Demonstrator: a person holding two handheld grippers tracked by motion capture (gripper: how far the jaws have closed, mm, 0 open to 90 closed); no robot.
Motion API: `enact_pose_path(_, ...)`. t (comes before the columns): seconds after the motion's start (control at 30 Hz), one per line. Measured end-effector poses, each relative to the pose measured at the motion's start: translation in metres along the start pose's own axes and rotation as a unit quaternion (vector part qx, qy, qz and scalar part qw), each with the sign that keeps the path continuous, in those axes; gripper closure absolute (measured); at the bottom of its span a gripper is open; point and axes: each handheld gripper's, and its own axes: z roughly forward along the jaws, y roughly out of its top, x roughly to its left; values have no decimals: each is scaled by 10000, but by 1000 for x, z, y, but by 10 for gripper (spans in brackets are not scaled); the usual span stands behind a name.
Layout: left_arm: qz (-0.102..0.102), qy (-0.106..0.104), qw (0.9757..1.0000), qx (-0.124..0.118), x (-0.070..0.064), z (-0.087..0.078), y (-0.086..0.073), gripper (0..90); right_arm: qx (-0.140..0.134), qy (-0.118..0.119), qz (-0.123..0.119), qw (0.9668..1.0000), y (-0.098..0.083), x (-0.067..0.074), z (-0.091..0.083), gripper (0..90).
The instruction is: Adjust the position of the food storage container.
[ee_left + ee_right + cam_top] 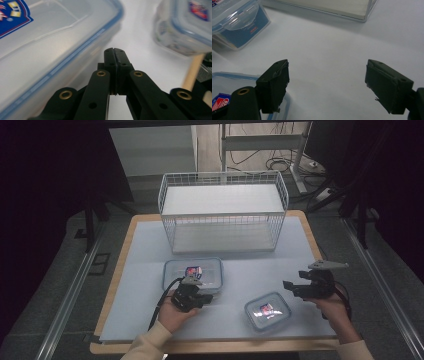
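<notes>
While our left gripper (pixel 200 296) sat pinched together beside the big box (pixel 193 273), our right gripper (pixel 290 287) gaped wide, empty, just beside the small box (pixel 267 310) at the table's (pixel 300 245) near edge.

— What's blocking me at the back?

— I see the white wire rack (pixel 223 212) across the far edge; its lower shelf opens toward us.

— And nearer?

— The large lidded container (pixel 193 273) sits just ahead of my left gripper (pixel 200 296). The small container (pixel 267 311) lies between both hands. I've bare white mat (pixel 250 270) between the containers and the rack, and ahead of my right gripper (pixel 289 286).
</notes>
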Motion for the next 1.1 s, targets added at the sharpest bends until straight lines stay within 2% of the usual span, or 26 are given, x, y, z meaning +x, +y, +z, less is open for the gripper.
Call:
enact_pose_path(0.03,0,0,10000,0,0,0,0,899,1,0,-6,10000,0,0,0,195)
enact_pose_path(0.07,-47,22,9998,-195,-1,-17,-5,899,-4,-1,-20,10000,0,0,-1,195)
enact_pose_path(0.13,-134,98,9990,-425,3,-37,-9,899,-22,-16,-4,10000,0,0,-2,195)
enact_pose_path(0.17,-134,98,9990,-425,3,-37,-9,899,-34,-18,4,10000,0,0,-2,195)
enact_pose_path(0.2,-278,226,9972,-652,11,-57,-13,899,-41,-24,22,10000,1,0,-3,196)
enact_pose_path(0.3,-548,436,9931,-938,29,-85,-22,899,-61,-20,6,10000,2,0,-4,196)
enact_pose_path(0.4,-835,751,9883,-1031,50,-102,-33,899,-69,-4,-10,10000,2,1,-3,196)
enact_pose_path(0.43,-835,751,9883,-1031,50,-102,-33,899,-69,-4,-10,10000,2,1,-3,196)
enact_pose_path(0.5,-1111,913,9839,-1061,70,-111,-43,900,-61,-2,-6,10000,2,1,-3,196)
enact_pose_path(0.53,-1193,951,9827,-1048,75,-112,-47,900,-57,-1,-3,10000,2,1,-3,197)
enact_pose_path(0.57,-1193,951,9827,-1048,75,-112,-47,900,-57,-1,-3,10000,2,1,-3,197)
enact_pose_path(0.63,-1413,962,9805,-968,90,-107,-55,900,-36,-18,18,10000,2,0,-3,197)
enact_pose_path(0.77,-1533,872,9809,-818,97,-97,-61,900,-48,-21,20,10000,1,-1,-2,197)
enact_pose_path(0.83,-1592,754,9818,-705,99,-87,-62,900,-50,-23,26,10000,1,-1,-3,196)
enact_pose_path(0.87,-1592,754,9818,-705,99,-87,-62,900,-48,-24,18,10000,1,-1,-3,197)
enact_pose_path(0.9,-1554,850,9823,-618,98,-84,-61,900,-49,-28,16,10000,1,-1,-3,196)
enact_pose_path(0.93,-1554,850,9823,-618,98,-84,-61,900,-49,-28,16,10000,1,-1,-3,196)
enact_pose_path(1.0,-1636,723,9818,-647,101,-84,-62,900,-53,-34,18,10000,1,-1,-3,197)
enact_pose_path(1.1,-1626,804,9815,-608,101,-81,-61,900,-38,-45,13,10000,1,-1,-2,196)
